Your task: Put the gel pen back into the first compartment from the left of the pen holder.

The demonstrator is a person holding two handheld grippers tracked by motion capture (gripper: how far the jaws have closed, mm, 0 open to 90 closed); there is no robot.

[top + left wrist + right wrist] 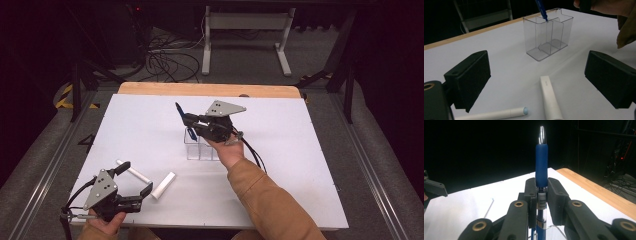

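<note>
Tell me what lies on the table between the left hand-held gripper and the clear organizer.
In the left gripper view, two white markers lie just ahead of the open left hand-held gripper; beyond them the white table is bare up to the clear organizer.

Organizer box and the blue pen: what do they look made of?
Organizer box: clear rigid plastic, glossy; the table shows through its walls and dividers. Blue pen: matte blue grip sleeve, probably rubber; shiny silver tip, metal or plated plastic. The right gripper clamps its barrel.
</note>
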